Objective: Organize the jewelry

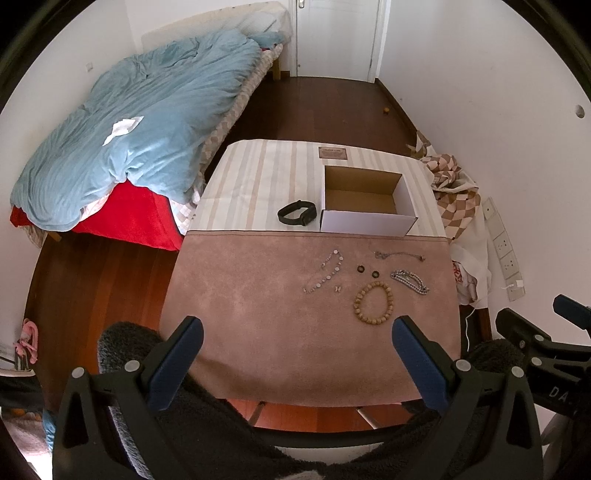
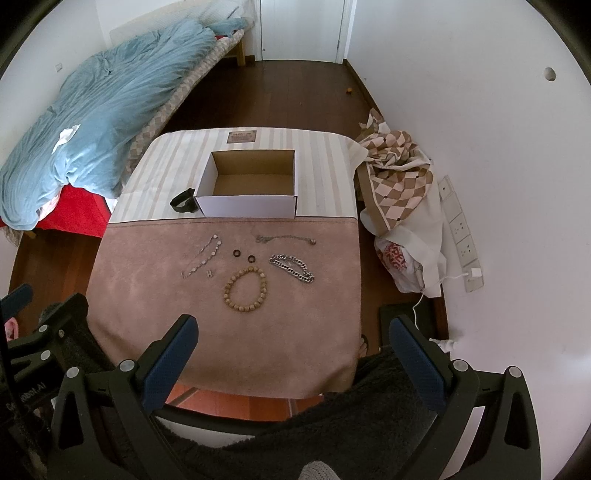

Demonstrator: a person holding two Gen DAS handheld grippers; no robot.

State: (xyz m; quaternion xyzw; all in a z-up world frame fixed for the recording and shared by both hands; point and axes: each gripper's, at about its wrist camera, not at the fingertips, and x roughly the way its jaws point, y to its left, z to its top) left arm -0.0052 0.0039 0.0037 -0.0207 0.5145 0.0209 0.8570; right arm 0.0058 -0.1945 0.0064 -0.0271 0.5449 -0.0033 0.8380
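Note:
Jewelry lies on a pink suede cloth (image 1: 258,332) (image 2: 147,295): a wooden bead bracelet (image 1: 373,302) (image 2: 245,290), a chunky silver chain bracelet (image 1: 410,282) (image 2: 292,267), a thin disc-link chain (image 1: 325,271) (image 2: 202,256), a fine necklace (image 1: 399,255) (image 2: 286,239), two dark rings (image 1: 368,271) (image 2: 243,255) and a small H charm (image 2: 209,273). An open, empty white box (image 1: 365,221) (image 2: 247,206) stands behind, a black wristband (image 1: 297,213) (image 2: 183,201) at its left. My left gripper (image 1: 297,332) and right gripper (image 2: 291,330) hover open and empty over the near edge.
A bed with a blue duvet (image 1: 147,122) (image 2: 92,103) stands to the left. Checkered fabric (image 1: 452,188) (image 2: 399,177) and a bag (image 2: 399,262) lie right of the table. Wall sockets (image 2: 461,236) run along the right wall. A door (image 1: 336,33) is at the far end.

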